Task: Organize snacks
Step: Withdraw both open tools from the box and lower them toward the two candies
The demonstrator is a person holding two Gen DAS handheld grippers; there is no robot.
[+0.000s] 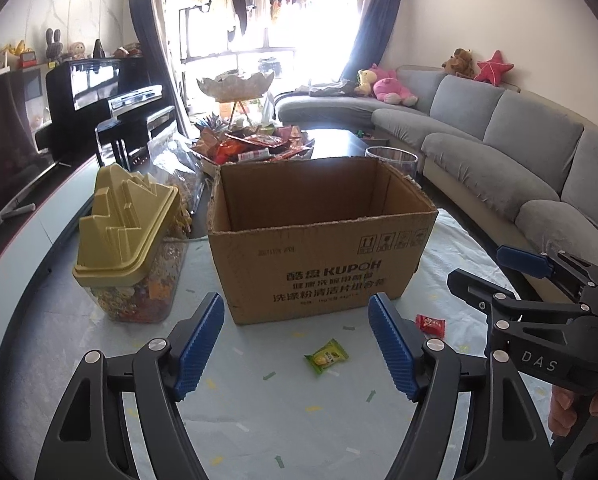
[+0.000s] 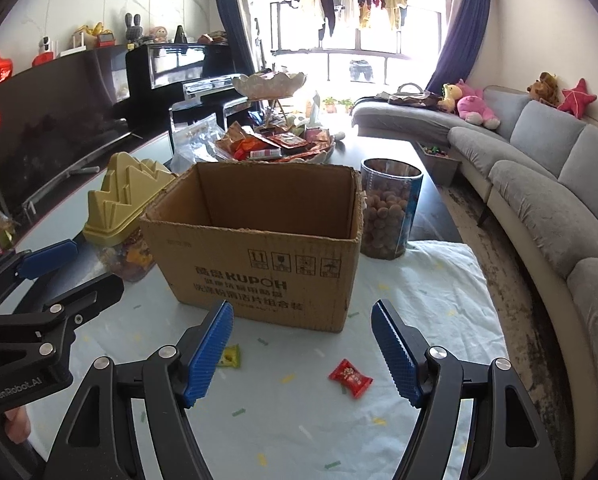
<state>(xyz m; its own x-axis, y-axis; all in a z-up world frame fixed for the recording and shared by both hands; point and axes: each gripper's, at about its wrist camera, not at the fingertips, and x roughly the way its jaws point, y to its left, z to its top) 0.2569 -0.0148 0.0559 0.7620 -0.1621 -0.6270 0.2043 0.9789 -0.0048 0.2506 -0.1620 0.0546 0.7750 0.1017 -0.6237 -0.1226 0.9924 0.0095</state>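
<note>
A: Where the left wrist view looks down its own fingers, what lies ahead?

B: The left gripper (image 1: pixel 297 344) has its jaws spread wide, with nothing between the blue pads. A green-wrapped snack (image 1: pixel 326 357) lies on the pale cloth (image 1: pixel 259 420) just right of centre, low in the frame. A red-wrapped candy (image 1: pixel 430 325) sits further right, near the lower right corner of the cardboard box (image 1: pixel 319 276).

A: And the box itself?

B: It stands open-topped at the middle of the frame, and no snack shows in the part of its inside that I can see. At the left stands a clear container with a yellow lid (image 1: pixel 127 248), filled with mixed bits. Behind the box, upper centre, a tray is heaped with snack packets (image 1: pixel 255 146).

A: What does the right wrist view give?

B: The right gripper (image 2: pixel 303 350) is likewise parted wide and grips nothing. The red candy lies at lower centre, nearer the right pad, apart from both. The green snack peeks out beside the left pad, partly hidden, so I cannot tell whether it touches the pad. At the right of the box stands a clear jar of round brown snacks (image 2: pixel 389 216), possibly nuts; the view is too coarse to say.

A: Do the grippers see each other?

B: Yes: each shows at the other frame's edge, held by a hand (image 1: pixel 571 408).
</note>
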